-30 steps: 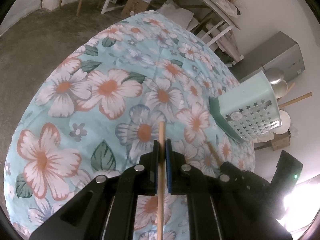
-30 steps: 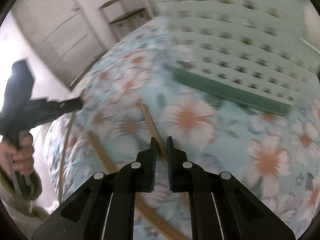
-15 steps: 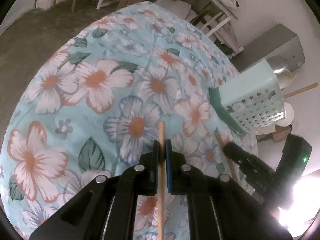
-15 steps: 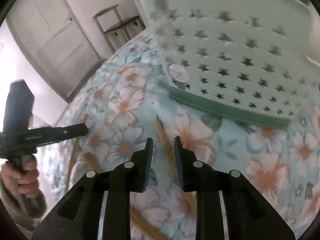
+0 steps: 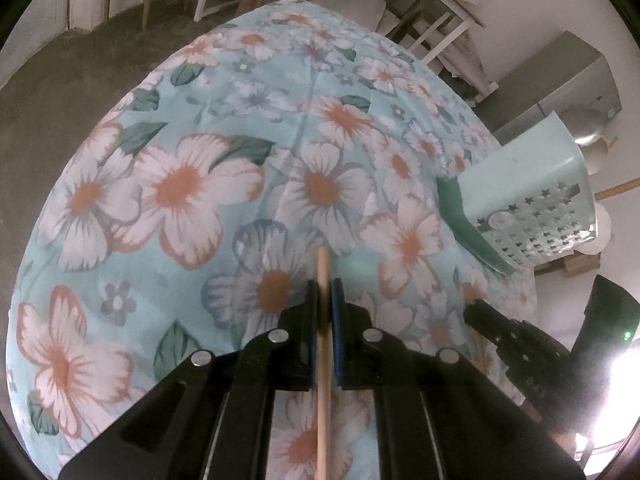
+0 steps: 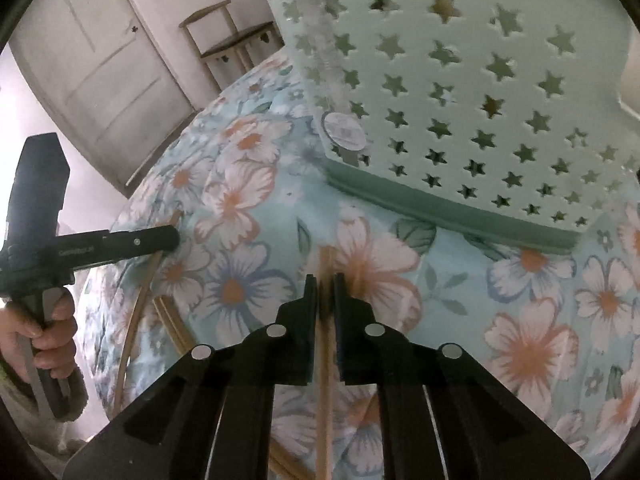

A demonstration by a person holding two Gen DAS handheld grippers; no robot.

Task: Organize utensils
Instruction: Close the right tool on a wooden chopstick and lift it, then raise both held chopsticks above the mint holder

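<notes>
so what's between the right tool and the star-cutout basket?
Right wrist view: only bare floral tablecloth lies between the right tool, shut on a wooden stick, and the basket. No utensils in that stretch.

A: How did the left gripper [image 5: 324, 292] stand?

B: Its jaws were pressed nearly together on a thin wooden stick [image 5: 322, 364], fingers pointing forward over the table.

A: And the right gripper [image 6: 325, 288]?

B: Its jaws were likewise closed around a second wooden stick [image 6: 323, 376]. The person's left hand [image 6: 50, 340] was wrapped round its handle.
</notes>
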